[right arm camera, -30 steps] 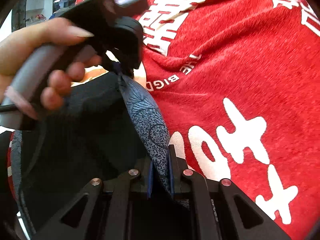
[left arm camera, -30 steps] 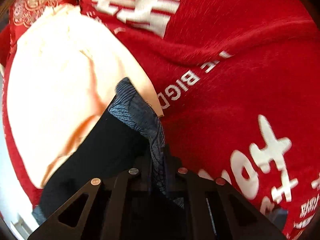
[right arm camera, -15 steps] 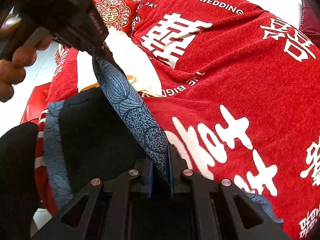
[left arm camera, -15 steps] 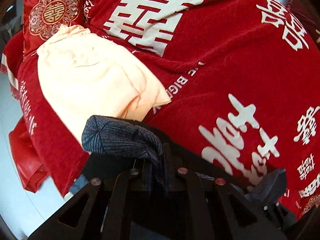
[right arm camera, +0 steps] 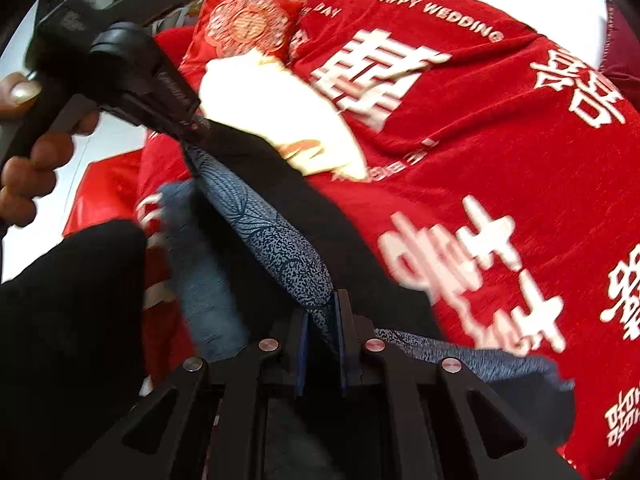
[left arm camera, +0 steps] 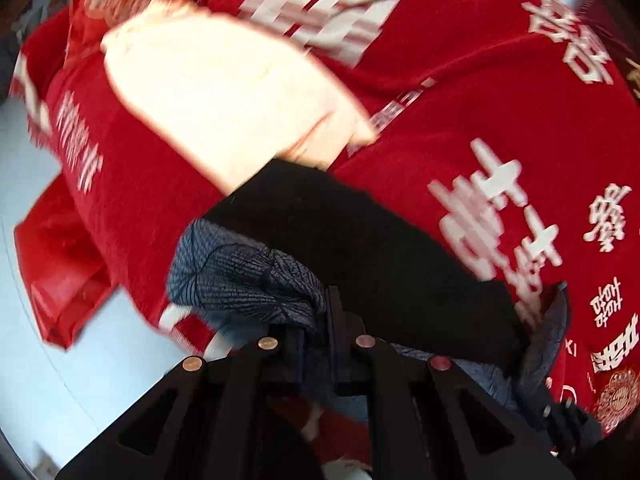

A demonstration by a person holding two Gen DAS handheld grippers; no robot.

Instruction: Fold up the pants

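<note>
Sagging limply between the left hand-held gripper [left arm camera: 316, 320] and right hand-held gripper [right arm camera: 322, 320], both clenched on its patterned band, the soft, light black-and-blue fabric pants [right arm camera: 276, 248] look best held at that firmer edge.

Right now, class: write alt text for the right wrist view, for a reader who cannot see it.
The right gripper is shut on the patterned edge of dark pants, stretched to the left gripper in a hand. Beneath lies a red wedding blanket with a cream cloth.
</note>
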